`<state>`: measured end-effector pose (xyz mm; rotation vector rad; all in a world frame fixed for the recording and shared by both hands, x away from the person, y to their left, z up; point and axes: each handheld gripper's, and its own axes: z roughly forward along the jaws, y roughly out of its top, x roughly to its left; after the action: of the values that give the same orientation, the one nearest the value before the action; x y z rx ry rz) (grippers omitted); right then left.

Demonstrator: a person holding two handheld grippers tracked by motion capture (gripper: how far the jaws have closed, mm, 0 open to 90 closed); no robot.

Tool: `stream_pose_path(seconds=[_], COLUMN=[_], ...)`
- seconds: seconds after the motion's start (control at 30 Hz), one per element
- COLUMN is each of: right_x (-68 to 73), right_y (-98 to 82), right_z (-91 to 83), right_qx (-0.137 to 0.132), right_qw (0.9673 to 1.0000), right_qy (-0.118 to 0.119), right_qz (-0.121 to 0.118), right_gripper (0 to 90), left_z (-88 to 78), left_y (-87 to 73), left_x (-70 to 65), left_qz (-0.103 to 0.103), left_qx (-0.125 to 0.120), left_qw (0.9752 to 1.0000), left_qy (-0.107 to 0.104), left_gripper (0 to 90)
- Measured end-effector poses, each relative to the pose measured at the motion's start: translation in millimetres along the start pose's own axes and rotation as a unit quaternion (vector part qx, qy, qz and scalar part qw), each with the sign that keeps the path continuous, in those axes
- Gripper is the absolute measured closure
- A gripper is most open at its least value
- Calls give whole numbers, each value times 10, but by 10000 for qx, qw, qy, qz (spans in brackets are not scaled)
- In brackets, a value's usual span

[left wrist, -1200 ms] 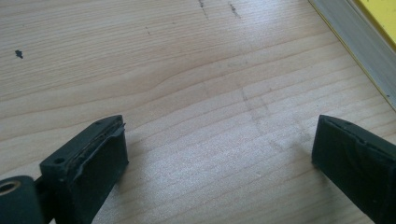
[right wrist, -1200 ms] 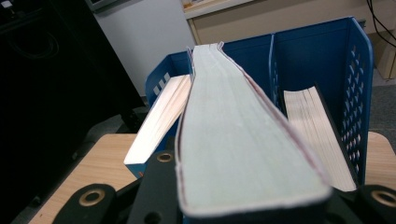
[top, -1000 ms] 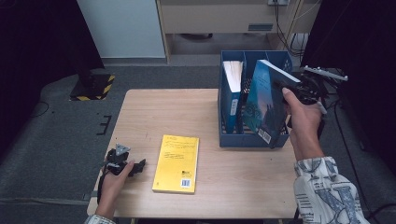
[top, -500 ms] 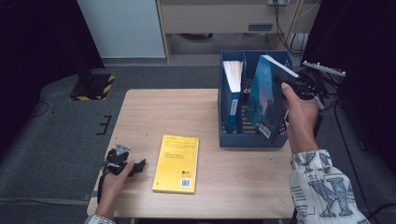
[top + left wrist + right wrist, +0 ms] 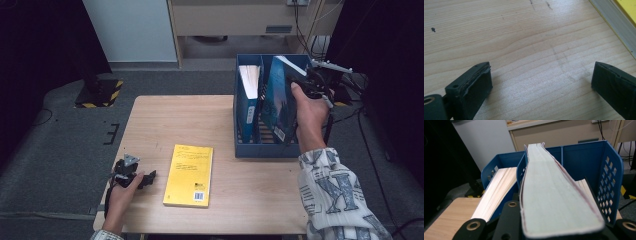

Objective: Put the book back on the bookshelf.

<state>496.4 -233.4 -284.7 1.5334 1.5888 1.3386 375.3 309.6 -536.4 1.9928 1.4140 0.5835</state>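
The dark blue book (image 5: 278, 100) stands upright and tilted inside the blue file box (image 5: 265, 150), in its middle compartment, pinched by the right gripper (image 5: 304, 84) near its upper edge. In the right gripper view the pale page block of this book (image 5: 549, 195) runs straight away from the camera, clamped between the two black jaws that rise on either side of it at the bottom of the frame; the jaws are pressed against the covers with no gap visible. To the left of the held book, in the next compartment of the box, stands another book (image 5: 248, 95) with its cream pages facing up, and to the right of the held book more page edges (image 5: 586, 190) show beside the perforated blue wall. The box rests on the far right part of the wooden table (image 5: 165, 120), below and in front of the right gripper. Well apart from it, at the near left corner of the table, the left gripper (image 5: 146, 179) lies low over the bare wood with its jaws spread wide, nothing between them. Just to the right of the left gripper lies a yellow book (image 5: 190, 174) flat on the table, not touched by the jaws; its page edge shows at the upper right corner of the left gripper view.
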Motion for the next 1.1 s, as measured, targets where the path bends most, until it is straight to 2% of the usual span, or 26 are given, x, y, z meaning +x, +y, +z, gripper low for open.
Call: stream_pose_path(seconds=[0.4, 0.7, 0.83, 1.1], right_x=[74, 83, 85, 93], right_y=[-94, -129, -131, -165], right_z=[227, 371, 418, 534], right_qx=[-83, -168, -166, -158], right_qw=[9989, 9986, 9981, 9984], right_qy=[105, 87, 106, 54], right_qz=[439, 490, 585, 539], right_gripper=[728, 728, 727, 727], left_z=[0, 5, 8, 16], left_y=[1, 6, 9, 13], left_x=[2, 2, -1, -7], left_qz=[5, 8, 16, -27], left_qx=[4, 4, 15, -16], left_qw=[10000, 10000, 10000, 10000], left_qy=[-6, -12, 5, 11], left_gripper=[24, 25, 23, 22])
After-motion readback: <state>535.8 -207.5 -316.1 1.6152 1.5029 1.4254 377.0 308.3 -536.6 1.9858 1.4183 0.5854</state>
